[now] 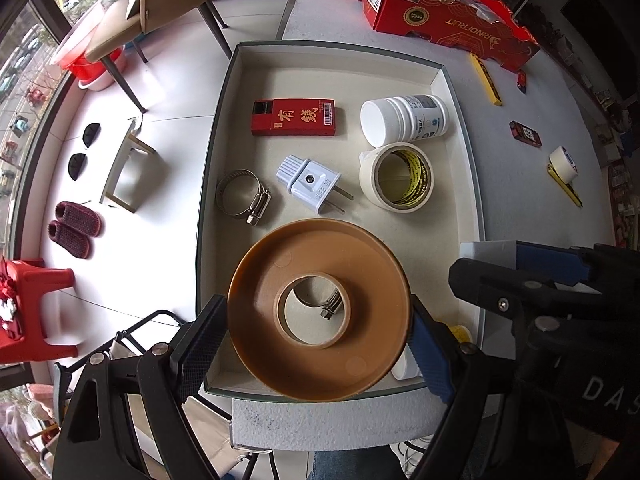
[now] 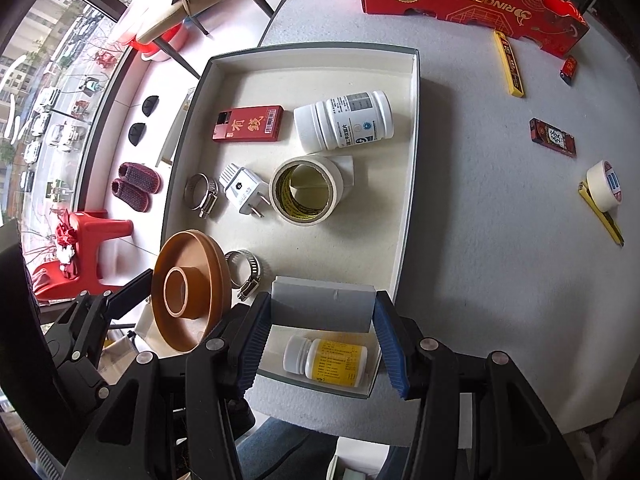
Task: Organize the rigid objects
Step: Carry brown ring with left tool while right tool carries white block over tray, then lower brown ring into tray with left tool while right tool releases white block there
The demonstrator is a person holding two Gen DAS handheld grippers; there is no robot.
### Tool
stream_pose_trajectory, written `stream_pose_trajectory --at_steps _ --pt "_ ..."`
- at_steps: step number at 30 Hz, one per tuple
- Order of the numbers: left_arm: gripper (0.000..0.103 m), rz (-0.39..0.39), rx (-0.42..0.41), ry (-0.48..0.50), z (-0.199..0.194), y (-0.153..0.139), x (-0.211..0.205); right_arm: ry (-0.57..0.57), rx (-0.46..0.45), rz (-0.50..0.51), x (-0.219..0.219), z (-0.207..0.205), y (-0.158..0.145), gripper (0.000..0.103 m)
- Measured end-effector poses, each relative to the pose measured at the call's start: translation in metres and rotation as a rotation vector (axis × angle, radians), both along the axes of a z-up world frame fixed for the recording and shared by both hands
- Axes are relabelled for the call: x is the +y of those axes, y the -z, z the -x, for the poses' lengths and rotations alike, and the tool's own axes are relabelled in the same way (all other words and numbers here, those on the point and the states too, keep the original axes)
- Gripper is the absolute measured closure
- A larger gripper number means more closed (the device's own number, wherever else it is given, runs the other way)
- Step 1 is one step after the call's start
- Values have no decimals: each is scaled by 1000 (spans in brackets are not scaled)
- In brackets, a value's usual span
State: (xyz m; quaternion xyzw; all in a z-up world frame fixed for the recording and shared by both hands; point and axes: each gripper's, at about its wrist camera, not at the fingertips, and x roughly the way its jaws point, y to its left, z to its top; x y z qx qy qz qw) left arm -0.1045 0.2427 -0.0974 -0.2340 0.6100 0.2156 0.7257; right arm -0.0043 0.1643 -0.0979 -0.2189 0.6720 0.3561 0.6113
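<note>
Two things are held right now. The left hand-held gripper (image 1: 318, 344) is clamped on a brown plastic spool (image 1: 319, 309), one finger on each side of its round rim. It looks hard, light and smooth, so it may slip; the rim is the best place to squeeze. The right hand-held gripper (image 2: 322, 330) is clamped on a grey block (image 2: 322, 304). Both hang over the near end of the white tray (image 2: 404, 216), with a hose clamp (image 2: 245, 270) and a yellow pill bottle (image 2: 326, 362) below them.
</note>
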Motion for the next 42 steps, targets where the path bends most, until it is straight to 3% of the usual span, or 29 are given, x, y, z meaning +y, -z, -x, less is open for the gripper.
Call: stream_pose_trajectory --at_steps 42 --pt "14 23 58 32 -15 19 2 -36 59 41 17 -3 34 50"
